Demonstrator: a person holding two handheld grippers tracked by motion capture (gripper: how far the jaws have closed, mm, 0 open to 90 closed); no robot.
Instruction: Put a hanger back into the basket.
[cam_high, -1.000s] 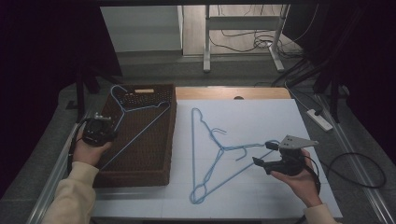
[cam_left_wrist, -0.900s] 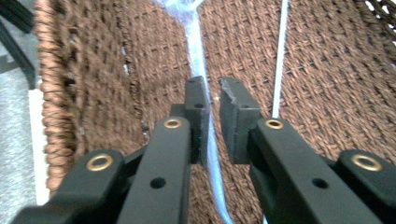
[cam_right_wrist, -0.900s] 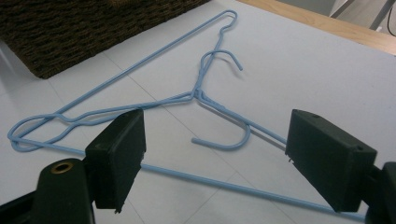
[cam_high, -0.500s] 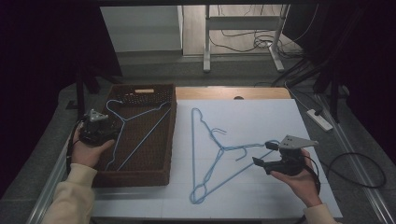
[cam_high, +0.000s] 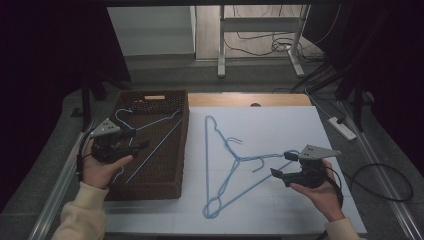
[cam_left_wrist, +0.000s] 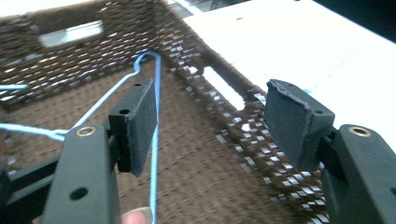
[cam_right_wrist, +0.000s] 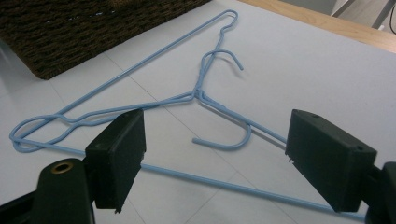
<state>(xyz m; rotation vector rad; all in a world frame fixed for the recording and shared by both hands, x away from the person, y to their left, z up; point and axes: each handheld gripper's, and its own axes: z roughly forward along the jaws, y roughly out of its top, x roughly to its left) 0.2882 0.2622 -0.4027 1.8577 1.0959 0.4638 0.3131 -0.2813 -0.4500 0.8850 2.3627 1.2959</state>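
1. Left gripper (cam_high: 142, 145): held above the wicker basket (cam_high: 175, 187), near its left wall. Jaws stand apart and have just been opening; nothing clamped.
2. In the left gripper view, the blue wire hanger in the basket (cam_left_wrist: 155, 140) runs just beside the inner face of the left pad, its bend beyond the pad tip. Whether wire and pad touch I cannot tell. Right pad is well clear of it.
3. In the high view that hanger (cam_high: 160, 142) lies on the basket floor, under and beyond the left gripper.
4. Right gripper (cam_high: 276, 173): over the white table sheet (cam_high: 280, 125), jaws wide apart, gripping nothing.
5. Two blue wire hangers on the sheet (cam_high: 230, 170) lie overlapped ahead of the right gripper. In the right gripper view their hooks (cam_right_wrist: 223, 140) lie between the open jaws and farther on; one long straight wire passes under both pads.
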